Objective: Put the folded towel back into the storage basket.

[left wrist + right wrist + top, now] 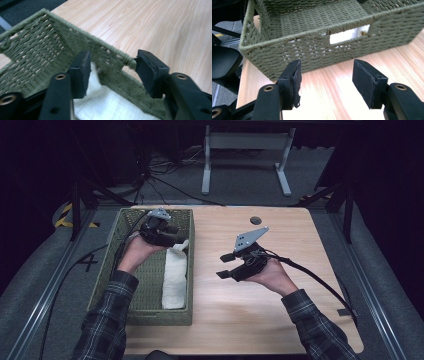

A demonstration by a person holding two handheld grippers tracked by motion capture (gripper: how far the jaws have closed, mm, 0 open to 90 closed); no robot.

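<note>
A green woven basket (150, 316) stands on the left part of the wooden table (280, 310). A folded white cloth (175, 280) lies inside it along its right wall. My left gripper (176, 239) hovers over the basket's far right part, above the cloth's far end. In the left gripper view its jaws stand open (113, 72) astride the basket's wall (110, 57), with the cloth (100, 105) below. My right gripper (223, 265) is held over the table's middle, open and empty, pointing at the basket (312, 47). The cloth (347, 36) shows through the basket's handle hole.
A small round hole (255, 220) sits near the table's far edge. Beyond the table stand a white desk frame (245, 150) and loose cables on grey carpet. A thick cable (320, 280) trails from the right gripper toward the table's right edge.
</note>
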